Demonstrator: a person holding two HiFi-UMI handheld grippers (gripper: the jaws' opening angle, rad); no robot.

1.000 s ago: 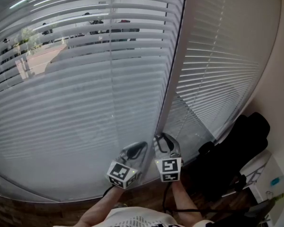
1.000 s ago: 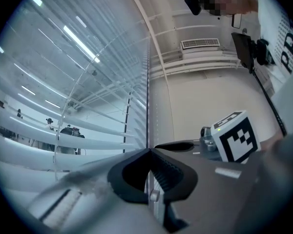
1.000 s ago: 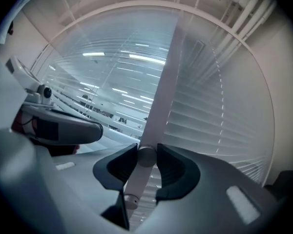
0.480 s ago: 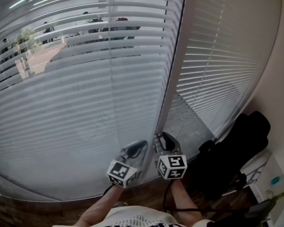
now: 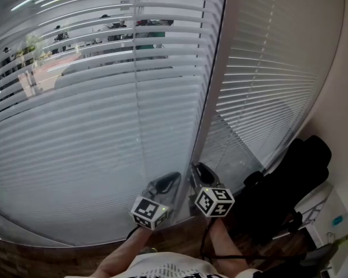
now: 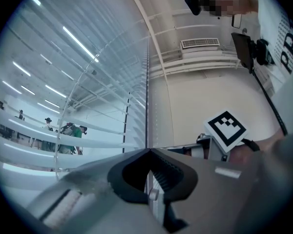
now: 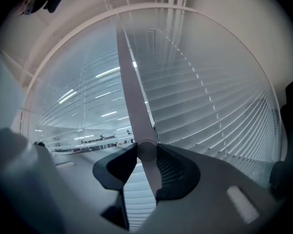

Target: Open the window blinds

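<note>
Right gripper at six o'clock, clamped on the wand by the mullion. Left gripper beside it at seven, tips together. Blinds span nine to two, slats part-tilted.

Left gripper, right gripper abreast, closed

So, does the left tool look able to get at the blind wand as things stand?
Probably yes. The left tool sits right beside the right tool, which is clamped on the wand, with nothing seen between them. Its jaws are together, though, so they would need to open first.
</note>
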